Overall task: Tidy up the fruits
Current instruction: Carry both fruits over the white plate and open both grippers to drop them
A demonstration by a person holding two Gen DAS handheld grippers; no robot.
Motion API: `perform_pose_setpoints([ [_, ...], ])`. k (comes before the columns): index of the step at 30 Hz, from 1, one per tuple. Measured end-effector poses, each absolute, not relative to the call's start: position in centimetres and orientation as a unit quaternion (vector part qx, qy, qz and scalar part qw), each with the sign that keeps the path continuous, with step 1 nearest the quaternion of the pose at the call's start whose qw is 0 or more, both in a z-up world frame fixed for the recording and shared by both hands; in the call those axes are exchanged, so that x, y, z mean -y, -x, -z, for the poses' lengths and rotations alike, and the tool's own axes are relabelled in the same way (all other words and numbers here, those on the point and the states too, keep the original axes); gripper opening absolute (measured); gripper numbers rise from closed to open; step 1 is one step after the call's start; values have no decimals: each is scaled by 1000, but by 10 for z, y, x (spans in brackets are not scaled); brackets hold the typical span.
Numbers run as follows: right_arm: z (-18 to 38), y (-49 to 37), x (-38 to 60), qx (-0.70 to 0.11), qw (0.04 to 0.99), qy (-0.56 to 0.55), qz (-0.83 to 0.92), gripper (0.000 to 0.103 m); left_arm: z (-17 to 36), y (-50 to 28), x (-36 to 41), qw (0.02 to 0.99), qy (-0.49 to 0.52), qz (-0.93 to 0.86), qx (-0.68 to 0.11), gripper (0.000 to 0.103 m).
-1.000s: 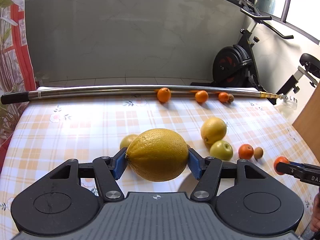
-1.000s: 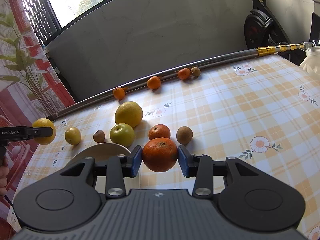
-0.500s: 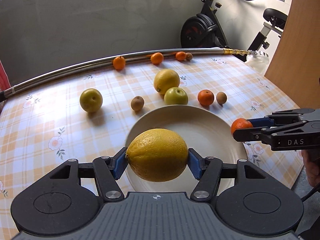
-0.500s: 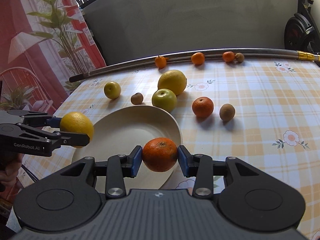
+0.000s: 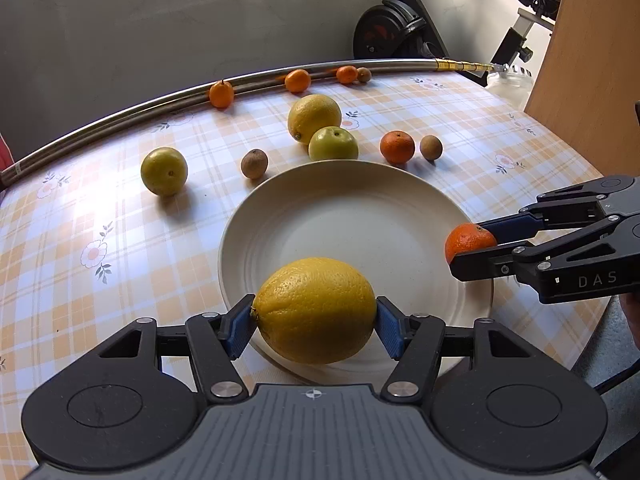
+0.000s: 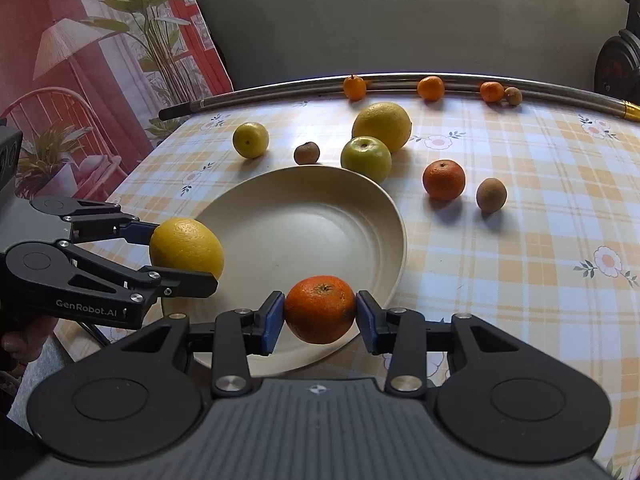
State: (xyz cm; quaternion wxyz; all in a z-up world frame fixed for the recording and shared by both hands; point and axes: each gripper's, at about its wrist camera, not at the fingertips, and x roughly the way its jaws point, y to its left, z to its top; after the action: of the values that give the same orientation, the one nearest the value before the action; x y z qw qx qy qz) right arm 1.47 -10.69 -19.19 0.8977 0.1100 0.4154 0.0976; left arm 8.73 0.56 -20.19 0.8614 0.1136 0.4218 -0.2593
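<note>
Both loads are now brought in over the plate point(image 5: 280, 216), which was barely in sight a second ago. The left gripper point(image 5: 315, 322) is clamped on the big lemon point(image 5: 316, 310), pads pressed to its ends, fruit held above the near rim. The right gripper point(image 6: 320, 318) is closed on the orange point(image 6: 320, 308), held at the plate's right edge. Neither fruit is set down yet; release is judged to be next.

From the left wrist, the plate's whole inside is seen bare, and the orange's place beside the rim is shown. From the right wrist, the lemon's height over the plate's left side is shown. The loose fruits point(image 6: 444, 180) are left on the tablecloth point(image 6: 520, 248) behind.
</note>
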Motion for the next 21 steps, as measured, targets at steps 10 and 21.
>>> perform_pose_setpoints([
  [10, 192, -9, 96, -421, 895, -105, -101, 42, 205, -74, -1, 853, -128, 279, -422, 65],
  [21, 194, -7, 90, -426, 892, -101, -111, 42, 196, -73, -13, 854, -84, 293, -421, 66],
])
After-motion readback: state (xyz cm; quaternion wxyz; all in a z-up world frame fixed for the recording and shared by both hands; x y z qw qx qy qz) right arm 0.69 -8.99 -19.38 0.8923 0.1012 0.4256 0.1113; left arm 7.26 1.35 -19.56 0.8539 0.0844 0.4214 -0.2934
